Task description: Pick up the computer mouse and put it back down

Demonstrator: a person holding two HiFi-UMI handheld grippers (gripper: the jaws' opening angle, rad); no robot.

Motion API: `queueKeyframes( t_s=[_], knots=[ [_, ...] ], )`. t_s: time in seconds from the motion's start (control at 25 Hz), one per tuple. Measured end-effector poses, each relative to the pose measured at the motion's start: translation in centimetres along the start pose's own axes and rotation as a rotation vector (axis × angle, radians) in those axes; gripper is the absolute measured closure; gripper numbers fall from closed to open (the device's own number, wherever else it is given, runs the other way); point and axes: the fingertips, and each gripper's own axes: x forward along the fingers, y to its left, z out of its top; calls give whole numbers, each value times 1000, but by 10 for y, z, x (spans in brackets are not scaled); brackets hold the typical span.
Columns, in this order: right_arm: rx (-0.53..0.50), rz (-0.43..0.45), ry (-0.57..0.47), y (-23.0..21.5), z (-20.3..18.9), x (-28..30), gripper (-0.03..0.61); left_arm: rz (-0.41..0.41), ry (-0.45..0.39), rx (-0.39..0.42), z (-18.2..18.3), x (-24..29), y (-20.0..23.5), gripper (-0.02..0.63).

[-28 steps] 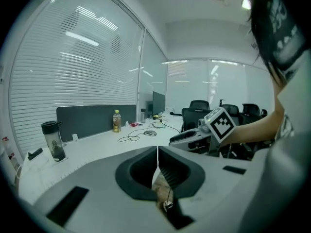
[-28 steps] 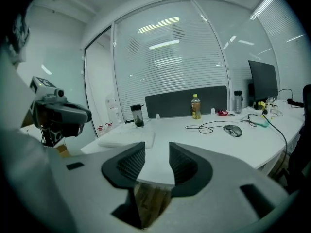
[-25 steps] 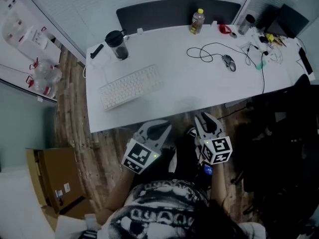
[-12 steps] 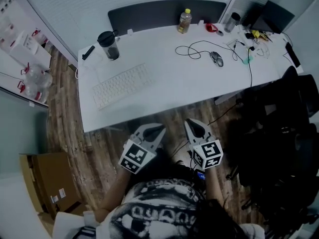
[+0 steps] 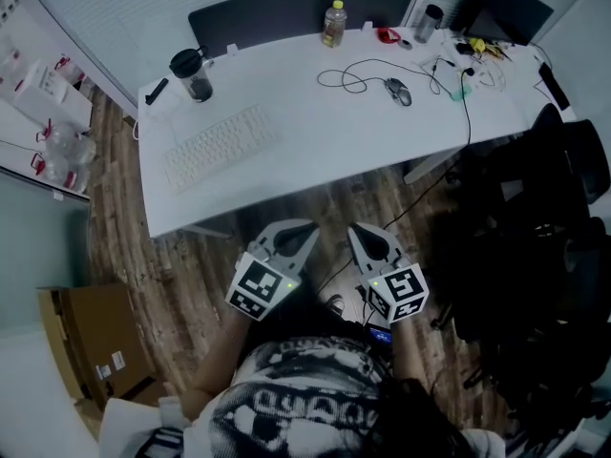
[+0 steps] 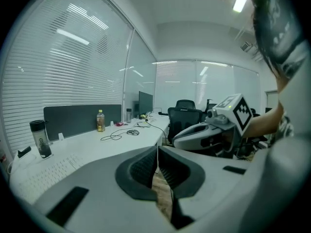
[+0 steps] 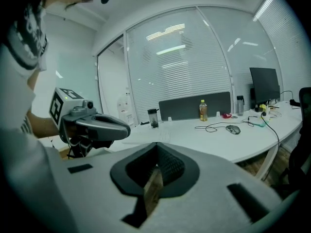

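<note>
The dark computer mouse (image 5: 397, 91) lies on the white desk (image 5: 315, 151) at the far right, its black cable looped to its left. It also shows small in the left gripper view as the mouse (image 6: 132, 132) and in the right gripper view as the mouse (image 7: 233, 129). My left gripper (image 5: 305, 229) and right gripper (image 5: 366, 234) hover side by side over the wooden floor, short of the desk's front edge and far from the mouse. Both are shut with nothing between the jaws. Each shows in the other's view: the right gripper (image 6: 194, 135), the left gripper (image 7: 104, 126).
On the desk are a white keyboard (image 5: 218, 146), a dark tumbler (image 5: 191, 74), a yellow-capped bottle (image 5: 332, 24) and cluttered cables and a monitor (image 5: 516, 12) at the far right. Black office chairs (image 5: 563, 189) stand right of me, a cardboard box (image 5: 81, 351) at lower left.
The desk has slid up and left in the head view, and both grippers now sit a little farther from its front edge. The right gripper's jaws have come together.
</note>
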Motion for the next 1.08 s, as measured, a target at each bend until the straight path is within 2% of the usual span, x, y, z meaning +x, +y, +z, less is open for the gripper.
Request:
queueKeyframes(
  t_s=[0.32, 1.08],
  knots=[
    [10, 45, -30, 4, -1, -33, 583, -7, 17, 2, -1, -1, -52, 608],
    [-2, 71, -53, 11, -16, -84, 583, 9, 13, 24, -5, -11, -109, 609]
  ],
)
